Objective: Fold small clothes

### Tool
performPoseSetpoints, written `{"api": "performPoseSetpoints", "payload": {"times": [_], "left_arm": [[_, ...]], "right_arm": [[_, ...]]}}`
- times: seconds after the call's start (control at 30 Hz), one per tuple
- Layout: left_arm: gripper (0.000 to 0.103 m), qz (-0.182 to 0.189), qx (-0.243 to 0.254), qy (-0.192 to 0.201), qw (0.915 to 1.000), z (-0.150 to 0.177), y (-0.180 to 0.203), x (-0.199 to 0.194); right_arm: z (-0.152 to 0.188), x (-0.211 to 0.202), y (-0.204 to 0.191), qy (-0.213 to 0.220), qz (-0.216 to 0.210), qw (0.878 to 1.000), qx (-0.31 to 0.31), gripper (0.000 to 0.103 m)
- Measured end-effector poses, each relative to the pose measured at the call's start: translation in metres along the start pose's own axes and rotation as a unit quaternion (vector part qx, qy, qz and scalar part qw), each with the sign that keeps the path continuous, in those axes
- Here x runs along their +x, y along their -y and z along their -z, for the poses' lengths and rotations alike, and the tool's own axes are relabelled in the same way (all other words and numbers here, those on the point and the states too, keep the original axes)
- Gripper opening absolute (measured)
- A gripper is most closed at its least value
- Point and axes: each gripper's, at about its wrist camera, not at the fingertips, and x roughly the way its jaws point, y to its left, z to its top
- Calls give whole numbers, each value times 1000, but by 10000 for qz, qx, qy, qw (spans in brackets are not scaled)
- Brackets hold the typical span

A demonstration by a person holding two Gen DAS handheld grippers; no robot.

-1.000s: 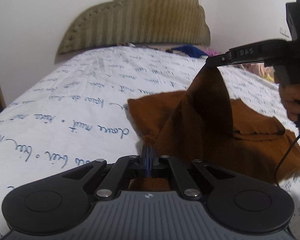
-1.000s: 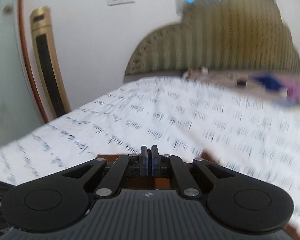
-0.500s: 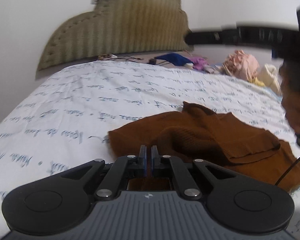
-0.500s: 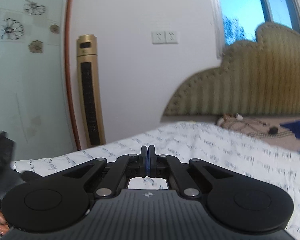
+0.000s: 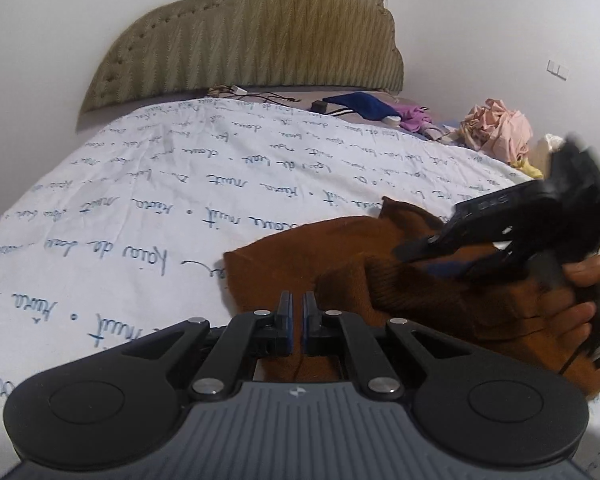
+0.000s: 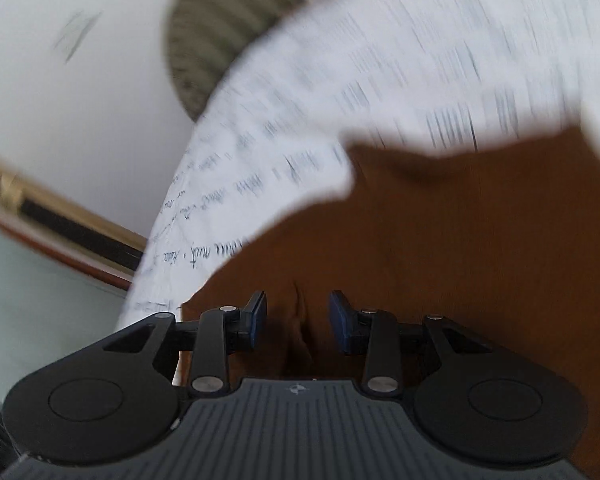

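Bed sheet (image 5: 180, 184): white with blue script, covering the bed; we see it under everything, as in the earlier frames.
Headboard (image 5: 252, 32): olive, ribbed and scalloped, against the wall at the far end; the left wrist view now frames it more to the centre than half a second ago.
Brown garment (image 5: 340, 264): lies crumpled on the sheet, near the front right in the left wrist view. A second ago we saw one corner lifted high in the right tongs; now the whole piece is down on the bed, bunched into folds.
Clothes pile (image 5: 496, 128): pink, purple and blue pieces heaped on the far right of the bed, well apart from the brown garment.
Right gripper (image 6: 298, 318): has dropped from pointing at the wall to low over the brown cloth, rolled over on its side. Its jaws are opening, pads parted; cloth lies under the gap, but we see neither pad pressing it. View blurred.
Left gripper (image 5: 296, 322): jaws narrow, pads nearly together; a ridge of brown cloth shows in the slit, whether pinched we cannot tell.
Containers: we note none in view.
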Motion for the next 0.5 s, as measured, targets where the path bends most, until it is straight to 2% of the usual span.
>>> {"api": "performPoseSetpoints", "payload": {"times": [0.07, 0.13, 0.23, 0.37, 0.43, 0.5], "left_arm": [[4, 38, 23, -34, 10000, -2, 2, 4], [4, 95, -20, -47, 9999, -6, 2, 8], [4, 266, -336, -29, 9991, -15, -8, 13], [5, 782, -644, -25, 9949, -27, -25, 17], [5, 1137, -533, 29, 9921, -31, -26, 15], [5, 1304, -185, 156, 9912, -35, -20, 11]], "right_arm": [[9, 16, 16, -246, -678, 9953, 653, 39], [13, 27, 11, -419, -997, 9926, 558, 38], [24, 21, -24, -276, -918, 9936, -591, 11], [31, -6, -62, -20, -1315, 9764, -1714, 11], [36, -23, -78, 125, -1459, 9614, -2331, 11], [38, -35, -91, 94, -1587, 9462, -2819, 11]]}}
